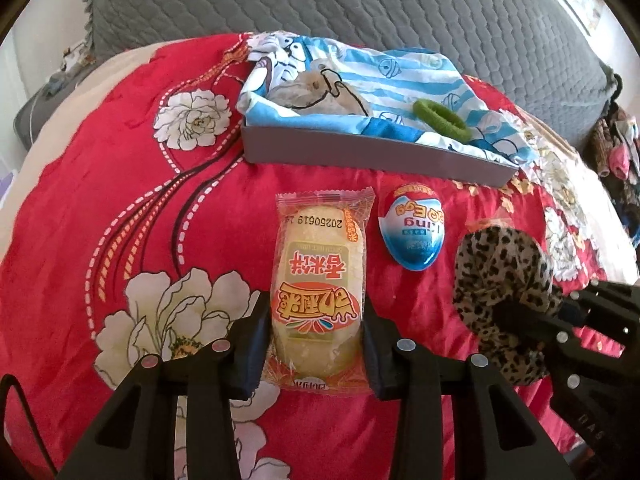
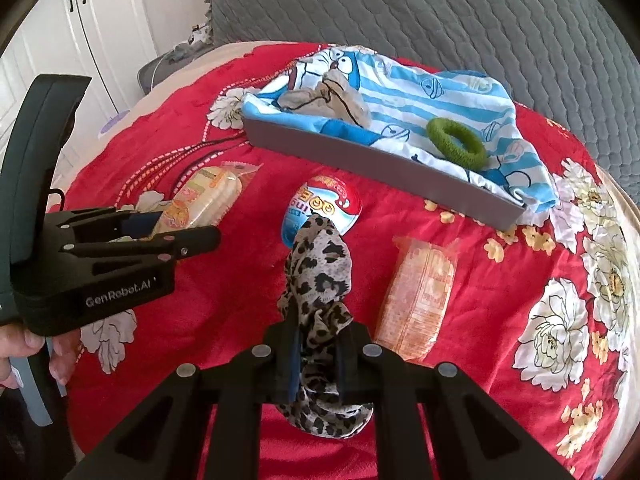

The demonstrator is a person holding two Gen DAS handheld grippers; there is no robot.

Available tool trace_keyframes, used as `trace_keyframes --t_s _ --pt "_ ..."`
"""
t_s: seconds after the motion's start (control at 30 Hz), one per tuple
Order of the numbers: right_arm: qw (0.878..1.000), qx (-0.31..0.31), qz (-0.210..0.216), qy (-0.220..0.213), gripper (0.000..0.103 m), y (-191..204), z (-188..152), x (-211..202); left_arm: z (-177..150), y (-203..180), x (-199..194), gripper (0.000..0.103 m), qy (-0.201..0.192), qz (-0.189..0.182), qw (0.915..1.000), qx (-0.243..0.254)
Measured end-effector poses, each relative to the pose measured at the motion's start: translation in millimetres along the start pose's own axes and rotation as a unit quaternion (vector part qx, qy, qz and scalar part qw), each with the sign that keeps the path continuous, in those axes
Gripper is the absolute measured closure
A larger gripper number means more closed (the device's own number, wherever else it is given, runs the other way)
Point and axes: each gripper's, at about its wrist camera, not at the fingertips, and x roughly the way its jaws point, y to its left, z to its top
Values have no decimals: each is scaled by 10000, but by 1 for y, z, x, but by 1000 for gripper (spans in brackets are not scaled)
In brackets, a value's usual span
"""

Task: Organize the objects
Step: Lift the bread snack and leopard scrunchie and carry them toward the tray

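Note:
My left gripper (image 1: 316, 344) is shut on a yellow-and-orange snack packet (image 1: 318, 292), its pads pressing on both long sides. The right wrist view shows that gripper (image 2: 192, 236) at the left, with the packet (image 2: 208, 196) sticking out beyond it. My right gripper (image 2: 318, 356) is shut on a leopard-print scrunchie (image 2: 320, 272), which bunches up between the fingers. In the left wrist view the scrunchie (image 1: 500, 276) and the right gripper (image 1: 516, 312) are at the right. A blue-and-red toy egg (image 1: 412, 232) lies on the red quilt between the two.
A grey tray (image 1: 360, 152) behind holds a blue cartoon cloth (image 1: 400, 76), a green hair tie (image 1: 442, 118) and a grey-brown bundle. A second orange packet (image 2: 416, 300) lies right of the scrunchie. A hand (image 2: 24, 344) grips the left tool. A grey quilted cover lies beyond.

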Motion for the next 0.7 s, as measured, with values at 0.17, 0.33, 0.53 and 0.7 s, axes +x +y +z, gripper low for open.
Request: trace_keyframes --t_s 0.17,0.33,0.53,0.7 --pt "10000 -1 6 -99 90 0 2 -9 -3 -2 -10 61 -33 56 10000 -6" --pt "9997 20 -1 -232 90 0 3 -20 -5 -5 -23 61 -172 148 9997 39" --pt "9989 81 -3 -456 90 -2 7 -35 -1 -12 -42 61 -388 238 9989 126" --pt "9978 92 2 -652 90 -1 12 -50 2 -20 -57 61 -607 321 9974 233"
